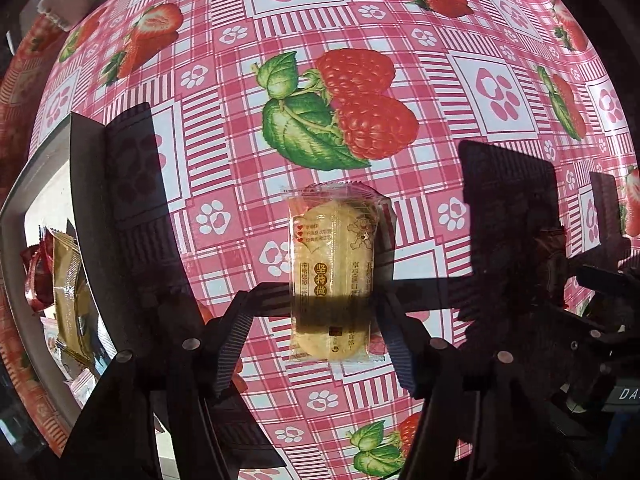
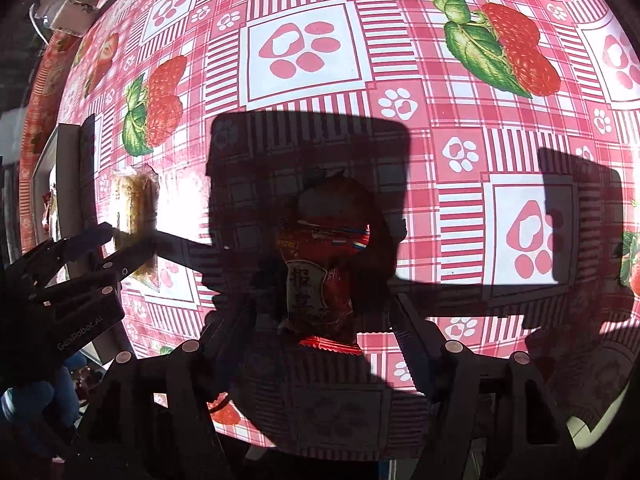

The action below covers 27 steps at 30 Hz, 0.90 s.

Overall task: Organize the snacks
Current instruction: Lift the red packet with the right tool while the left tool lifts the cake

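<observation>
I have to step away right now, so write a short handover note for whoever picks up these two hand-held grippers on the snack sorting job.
Left hand-held gripper: open, straddling the clear-wrapped yellow biscuit pack, which lies flat on the strawberry tablecloth; the pads do not look pressed on it.
Right hand-held gripper: open wide around the red snack packet, which lies in shadow.
Grey tray sits at the left table edge and already holds a gold packet and a red packet.
Done: some snacks are in the tray.
Left: grip both packs and probably move them to the tray.
</observation>
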{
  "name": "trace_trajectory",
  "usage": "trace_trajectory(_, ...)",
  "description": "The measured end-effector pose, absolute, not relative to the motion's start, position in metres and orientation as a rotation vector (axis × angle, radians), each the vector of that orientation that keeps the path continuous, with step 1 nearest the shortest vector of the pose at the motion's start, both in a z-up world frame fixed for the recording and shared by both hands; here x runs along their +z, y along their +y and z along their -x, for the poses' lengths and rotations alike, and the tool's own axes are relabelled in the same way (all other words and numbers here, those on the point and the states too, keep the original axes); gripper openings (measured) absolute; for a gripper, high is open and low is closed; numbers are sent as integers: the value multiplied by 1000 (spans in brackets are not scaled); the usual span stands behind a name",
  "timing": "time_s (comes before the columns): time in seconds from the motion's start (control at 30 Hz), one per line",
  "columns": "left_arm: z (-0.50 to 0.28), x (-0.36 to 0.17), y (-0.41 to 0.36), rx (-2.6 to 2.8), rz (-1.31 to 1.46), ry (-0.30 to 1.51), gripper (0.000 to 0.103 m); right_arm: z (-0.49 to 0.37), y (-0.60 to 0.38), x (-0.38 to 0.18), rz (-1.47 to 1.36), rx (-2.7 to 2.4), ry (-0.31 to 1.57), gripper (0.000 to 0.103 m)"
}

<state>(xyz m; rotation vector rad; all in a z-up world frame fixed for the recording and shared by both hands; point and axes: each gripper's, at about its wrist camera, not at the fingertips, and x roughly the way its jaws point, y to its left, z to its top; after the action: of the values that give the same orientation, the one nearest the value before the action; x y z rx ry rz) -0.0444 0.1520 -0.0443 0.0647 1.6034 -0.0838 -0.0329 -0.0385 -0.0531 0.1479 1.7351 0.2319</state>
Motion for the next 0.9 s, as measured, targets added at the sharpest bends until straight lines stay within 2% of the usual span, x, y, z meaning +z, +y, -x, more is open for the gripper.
trace_trajectory(0.1,44,-39,169,-95,-55,1594,78,41,-47,-46,-150,193,1714,100)
trace_trajectory(0.33,24,-34,171,-125,-107,1585,79,37,-66,-45,-148,157,1737,100)
trace_trajectory(0.5,7,-47,134,-111,-108,1617,79,22,-57,-55,-161,100,1755,100)
trace_trajectory(0.67,2,-53,126,-123,-135,1595,87,20,-50,-68,-102,82,1784,102)
trace_trajectory(0.9,-3,-56,109,-113,-127,1599,90,25,-44,-69,-38,50,1770,103)
